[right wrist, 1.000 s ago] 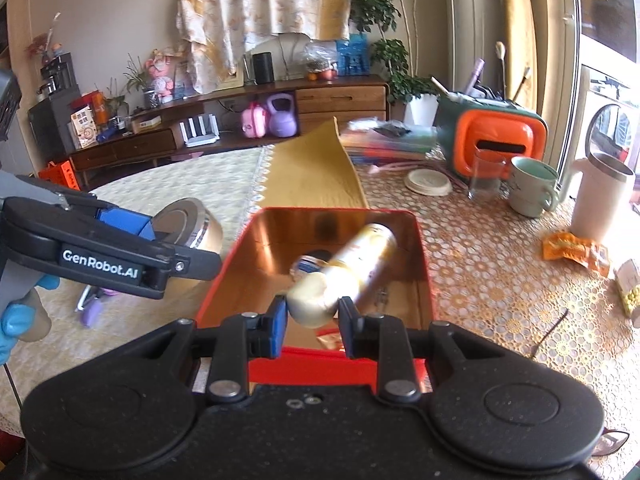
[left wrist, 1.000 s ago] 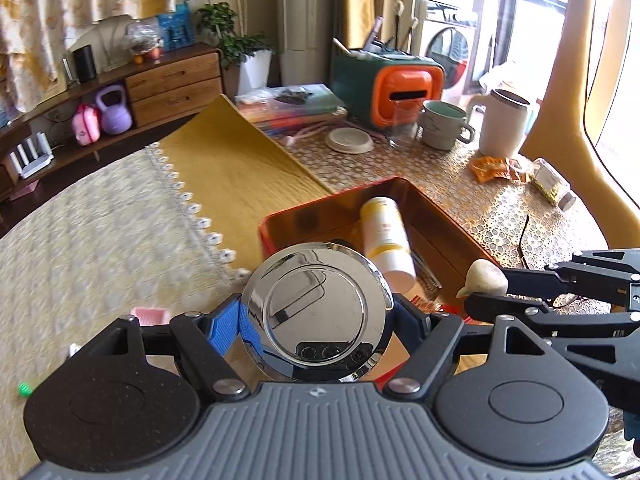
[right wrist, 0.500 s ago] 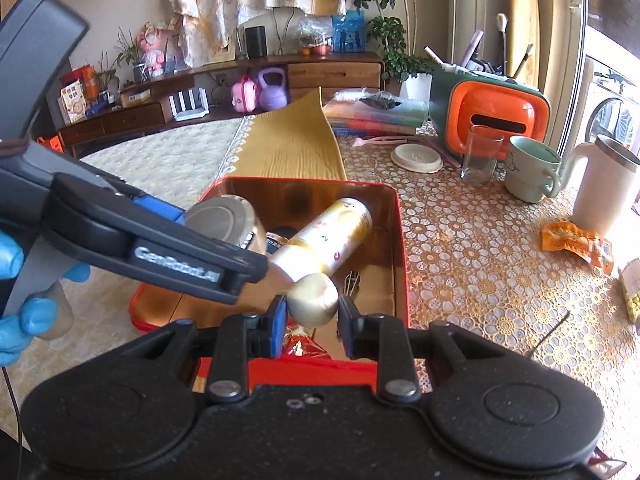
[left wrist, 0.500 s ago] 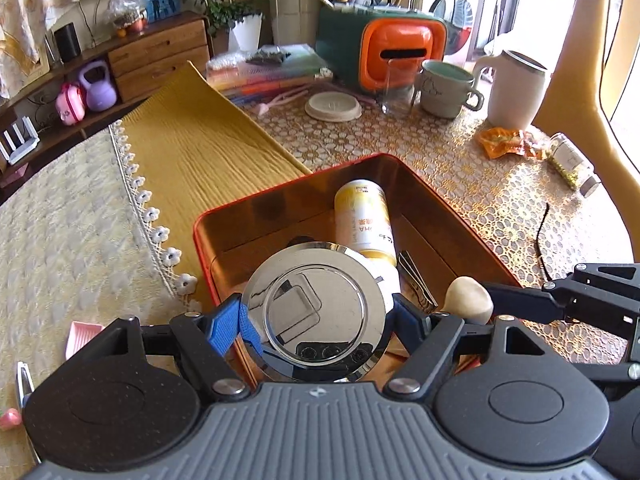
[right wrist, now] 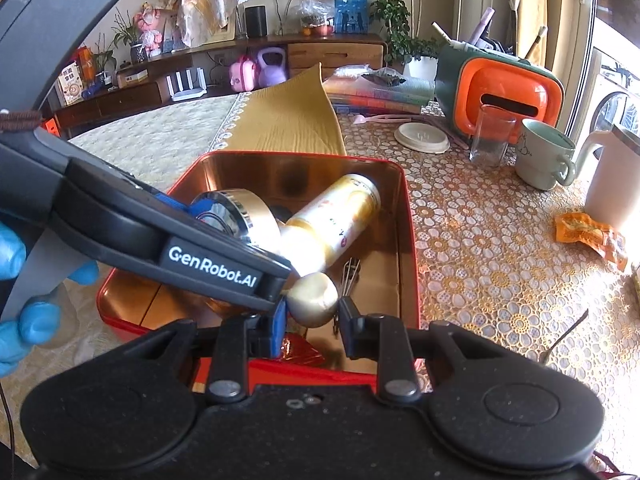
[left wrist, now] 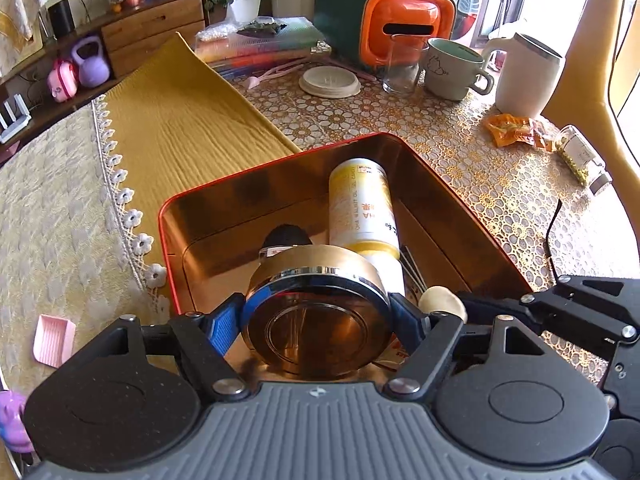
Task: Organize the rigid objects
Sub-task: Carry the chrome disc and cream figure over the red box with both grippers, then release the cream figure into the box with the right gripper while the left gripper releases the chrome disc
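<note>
My left gripper point(left wrist: 318, 320) is shut on a round gold-and-chrome tin point(left wrist: 316, 312), held inside the near end of the red metal box point(left wrist: 224, 196). That tin point(right wrist: 240, 216) also shows in the right wrist view, behind the left gripper point(right wrist: 224, 216). My right gripper point(right wrist: 312, 312) is shut on a small cream egg-shaped object point(right wrist: 314, 300), just over the box's point(right wrist: 410, 240) near rim. The same cream object point(left wrist: 442, 300) sits right of the tin. A yellow-and-white bottle point(left wrist: 362, 208) lies in the box, with metal clips point(right wrist: 350, 276) beside it.
Beyond the box stand an orange-and-green case point(left wrist: 384, 20), a glass point(left wrist: 402, 68), a mug point(left wrist: 452, 68), a white jug point(left wrist: 524, 76) and a round lid point(left wrist: 330, 80). A snack packet point(left wrist: 516, 130) and small jar point(left wrist: 582, 156) lie right. A yellow cloth point(left wrist: 180, 120) covers the left.
Both grippers sank and moved forward over the box. The round tin now tilts down inside it, and the cream object came over the near rim beside the tin.
</note>
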A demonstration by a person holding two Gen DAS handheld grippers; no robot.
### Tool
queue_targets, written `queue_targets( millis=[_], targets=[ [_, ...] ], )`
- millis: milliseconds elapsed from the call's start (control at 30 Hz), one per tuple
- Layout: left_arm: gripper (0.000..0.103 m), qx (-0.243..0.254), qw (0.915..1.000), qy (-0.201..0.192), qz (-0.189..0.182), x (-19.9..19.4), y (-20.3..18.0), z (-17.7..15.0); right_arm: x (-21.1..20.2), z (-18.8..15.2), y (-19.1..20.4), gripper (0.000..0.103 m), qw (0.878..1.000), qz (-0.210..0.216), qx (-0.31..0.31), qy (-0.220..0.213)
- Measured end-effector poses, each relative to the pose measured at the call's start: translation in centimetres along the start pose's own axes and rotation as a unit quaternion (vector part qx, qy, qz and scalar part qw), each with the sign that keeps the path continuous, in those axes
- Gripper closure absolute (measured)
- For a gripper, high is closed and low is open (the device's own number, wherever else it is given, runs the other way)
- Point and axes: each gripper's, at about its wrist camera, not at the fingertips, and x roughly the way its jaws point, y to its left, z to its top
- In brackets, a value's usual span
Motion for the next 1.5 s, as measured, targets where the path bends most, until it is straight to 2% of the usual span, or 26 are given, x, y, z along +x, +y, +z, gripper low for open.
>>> queue_targets(
  millis=[467, 967, 1300, 1400, 1500],
  targets=[
    [0.026, 0.003, 0.9999, 0.001, -0.015, -0.8, 0.1, -0.7, -1.3, -0.4, 0.1, 0.073, 1.0, -0.003, 0.013, -0.007],
    [0.026, 0.004, 0.999, -0.033, -0.031, -5.3, 1.2, -2.4, -4.3, -0.4, 0.7, 0.067, 0.999, -0.006, 0.031, -0.029],
    [0.026, -0.006, 0.9974, -0.067, -0.026, -9.4, 3.5, -4.4, -5.9, -0.1, 3.2, 0.062, 0.999, 0.006, 0.035, -0.041],
    [0.026, -0.011, 0.9965, -0.079, -0.025, -10.8, 4.4, -5.2, -6.3, 0.1, 4.4, 0.056, 0.999, 0.014, 0.027, -0.045],
    [0.026, -0.02, 0.9955, -0.088, -0.031, -12.2, 5.6, -5.9, -6.7, 0.3, 5.6, 0.056, 0.998, 0.023, 0.015, -0.048]
  ],
)
